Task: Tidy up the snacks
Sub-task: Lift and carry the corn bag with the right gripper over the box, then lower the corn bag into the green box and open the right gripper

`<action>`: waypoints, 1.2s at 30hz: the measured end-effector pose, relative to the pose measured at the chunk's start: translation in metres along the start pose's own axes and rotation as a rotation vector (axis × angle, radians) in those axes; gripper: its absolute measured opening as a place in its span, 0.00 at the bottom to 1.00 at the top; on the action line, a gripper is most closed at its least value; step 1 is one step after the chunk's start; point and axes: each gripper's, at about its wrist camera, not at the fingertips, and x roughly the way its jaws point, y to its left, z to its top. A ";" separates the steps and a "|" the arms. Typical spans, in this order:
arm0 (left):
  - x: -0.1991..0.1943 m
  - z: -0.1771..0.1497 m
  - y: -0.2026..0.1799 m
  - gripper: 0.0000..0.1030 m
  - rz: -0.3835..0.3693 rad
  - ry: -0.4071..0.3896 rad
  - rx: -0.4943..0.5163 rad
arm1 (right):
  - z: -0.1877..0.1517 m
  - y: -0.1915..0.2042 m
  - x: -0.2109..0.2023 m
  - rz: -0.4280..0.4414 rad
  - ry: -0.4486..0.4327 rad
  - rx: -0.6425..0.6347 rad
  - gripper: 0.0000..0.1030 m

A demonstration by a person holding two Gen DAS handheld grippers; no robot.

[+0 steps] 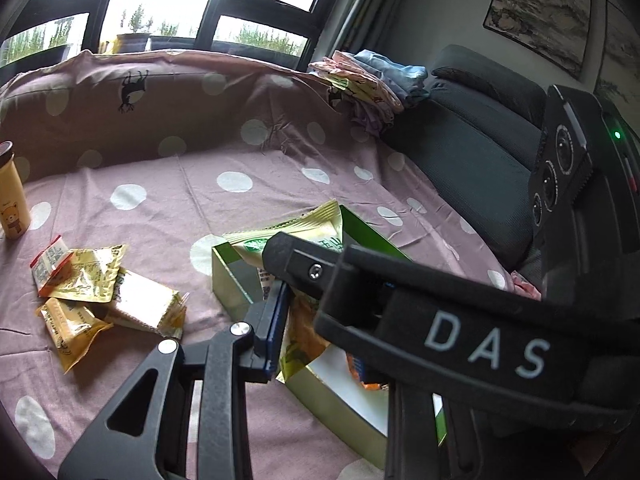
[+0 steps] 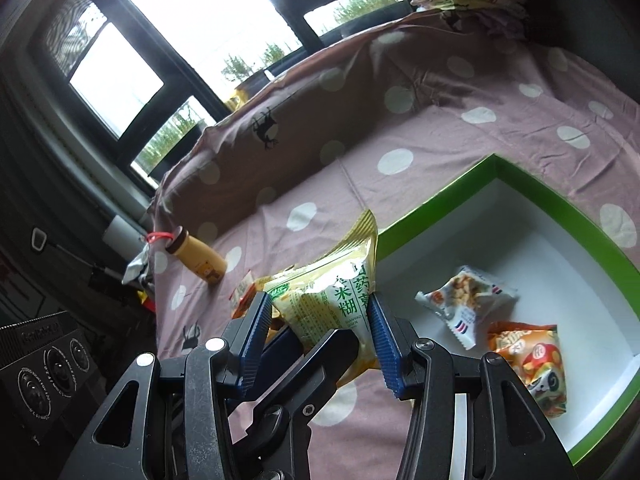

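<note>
Snack packet (image 2: pixel 336 312) sits between the right claw's (image 2: pixel 320 336) pads, beside the green box (image 2: pixel 560 200).

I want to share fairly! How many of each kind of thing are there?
Snack packets: 7 (4 loose, 2 in the box, 1 held up)
Green box: 1
Yellow bottle: 1
Total: 9

Snack packet (image 2: pixel 336 304): glossy crinkled foil-plastic. Box (image 2: pixel 560 204): smooth matt card, green rim. Bedsheet (image 1: pixel 168 184): matt creased cloth. Fingers (image 2: pixel 384 344): ribbed blue rubbery pads, matt black plastic arms.
</note>
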 end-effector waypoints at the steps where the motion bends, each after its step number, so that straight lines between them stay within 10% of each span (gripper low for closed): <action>1: 0.004 0.001 -0.002 0.25 -0.013 0.007 0.002 | 0.002 -0.004 -0.002 -0.013 -0.006 0.007 0.51; 36: 0.111 -0.003 -0.022 0.25 -0.063 0.332 -0.046 | 0.013 -0.104 0.026 -0.133 0.116 0.282 0.51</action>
